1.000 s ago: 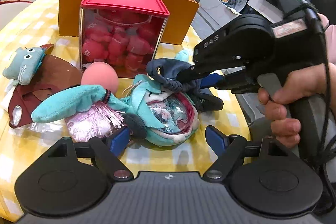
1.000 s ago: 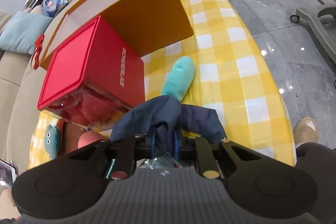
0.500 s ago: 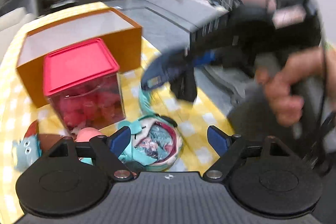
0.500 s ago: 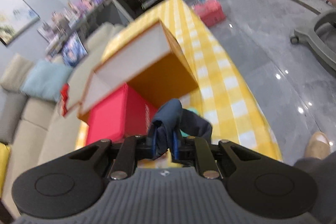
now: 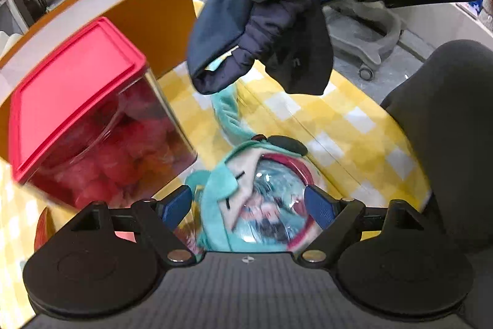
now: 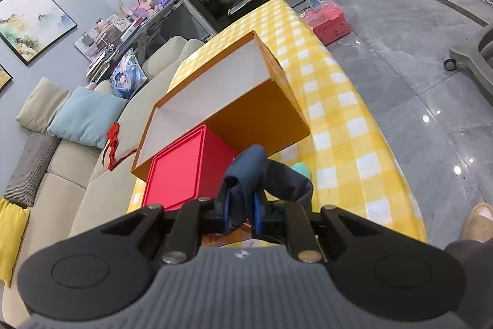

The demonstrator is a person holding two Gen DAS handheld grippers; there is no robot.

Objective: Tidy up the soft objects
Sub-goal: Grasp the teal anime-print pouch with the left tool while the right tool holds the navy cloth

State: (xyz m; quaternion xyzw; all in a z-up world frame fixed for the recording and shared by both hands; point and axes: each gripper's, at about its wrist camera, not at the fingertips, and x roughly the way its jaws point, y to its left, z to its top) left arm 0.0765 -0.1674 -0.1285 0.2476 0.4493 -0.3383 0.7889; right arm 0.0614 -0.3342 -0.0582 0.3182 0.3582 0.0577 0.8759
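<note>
Left of the orange box [image 6: 265,116], the red-lidded container [image 5: 77,100] stands touching it. Left tool [image 5: 248,207]: fingers apart above the teal plush [image 5: 246,193]. Right tool [image 6: 242,211]: clamped on the navy cloth [image 6: 246,174], raised near the box.

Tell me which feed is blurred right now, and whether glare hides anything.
Left wrist view: motion blur smears the red-lidded container and orange box; the navy cloth stays readable. Right wrist view: sharp, fisheye-bent, small floor glints only; right claw clear.
</note>
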